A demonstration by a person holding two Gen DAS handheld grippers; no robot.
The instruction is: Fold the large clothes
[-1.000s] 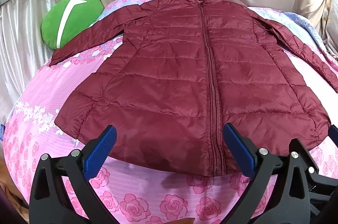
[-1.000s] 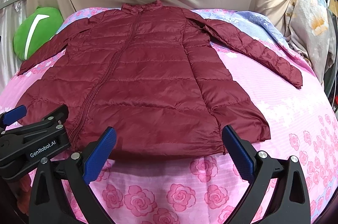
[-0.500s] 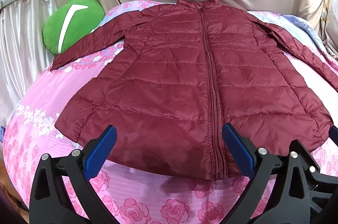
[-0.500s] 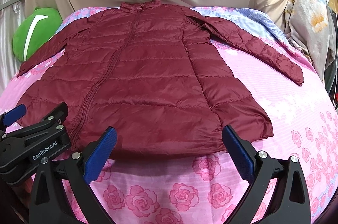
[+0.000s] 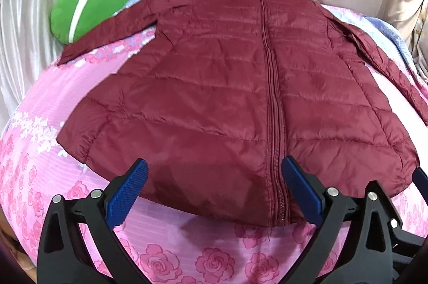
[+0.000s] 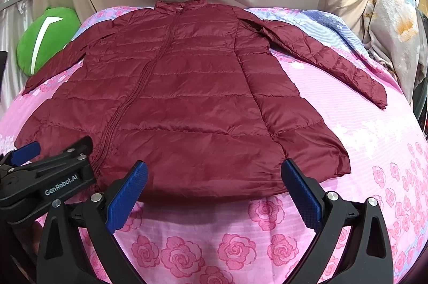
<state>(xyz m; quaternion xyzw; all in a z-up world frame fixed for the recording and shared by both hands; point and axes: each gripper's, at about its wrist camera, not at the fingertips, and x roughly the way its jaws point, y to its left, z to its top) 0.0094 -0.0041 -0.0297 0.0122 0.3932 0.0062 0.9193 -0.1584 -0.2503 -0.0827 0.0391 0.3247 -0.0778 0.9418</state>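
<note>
Left gripper (image 5: 214,187) hangs low over the jacket's (image 5: 240,96) hem near the zipper (image 5: 272,110), jaws spread wide, gripping nothing. Right gripper (image 6: 214,187) sits beside it, equally wide and empty. Jacket's lying flat, zipped, on the pink floral bedsheet (image 6: 214,243).

My views are bright and evenly lit, with soft shadows under my fingers (image 5: 128,190). Fisheye bulge bends the edges, corners go black, and my left view is motion-blurred.
</note>
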